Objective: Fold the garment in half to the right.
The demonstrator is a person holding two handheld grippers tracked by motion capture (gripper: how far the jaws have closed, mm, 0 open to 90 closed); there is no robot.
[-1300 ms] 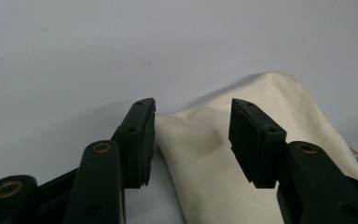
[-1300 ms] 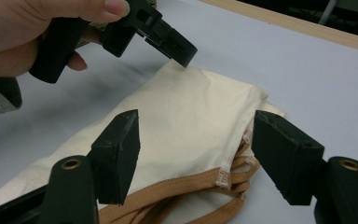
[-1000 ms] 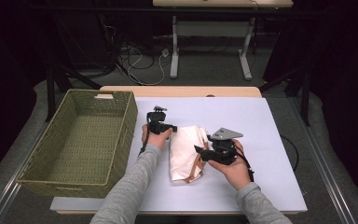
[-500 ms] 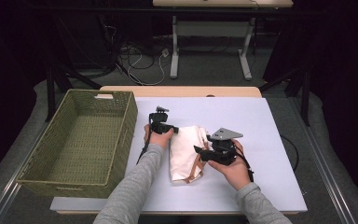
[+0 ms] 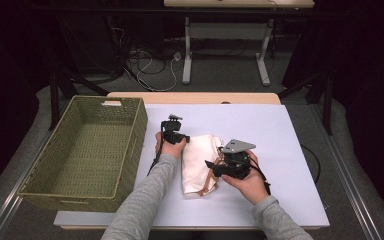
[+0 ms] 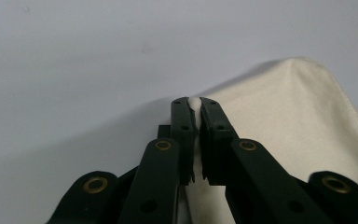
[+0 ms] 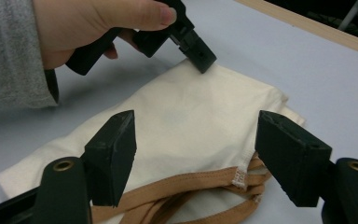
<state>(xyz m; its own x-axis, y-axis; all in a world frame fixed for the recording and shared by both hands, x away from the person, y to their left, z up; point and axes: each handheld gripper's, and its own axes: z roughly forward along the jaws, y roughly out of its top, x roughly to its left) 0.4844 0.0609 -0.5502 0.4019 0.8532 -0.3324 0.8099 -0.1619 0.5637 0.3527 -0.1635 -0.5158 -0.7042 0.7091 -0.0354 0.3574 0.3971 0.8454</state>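
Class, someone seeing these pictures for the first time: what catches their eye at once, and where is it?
A folded cream cloth bag with tan straps lies mid-table. The left tool has just closed on a pinch of its edge, while the right tool hangs open above the straps. A woven green basket stands at the table's left.

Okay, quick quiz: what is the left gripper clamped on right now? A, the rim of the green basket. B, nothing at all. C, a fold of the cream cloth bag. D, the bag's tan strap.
C: the left gripper has its jaws shut with a fold of the cream cloth bag pinched between them.
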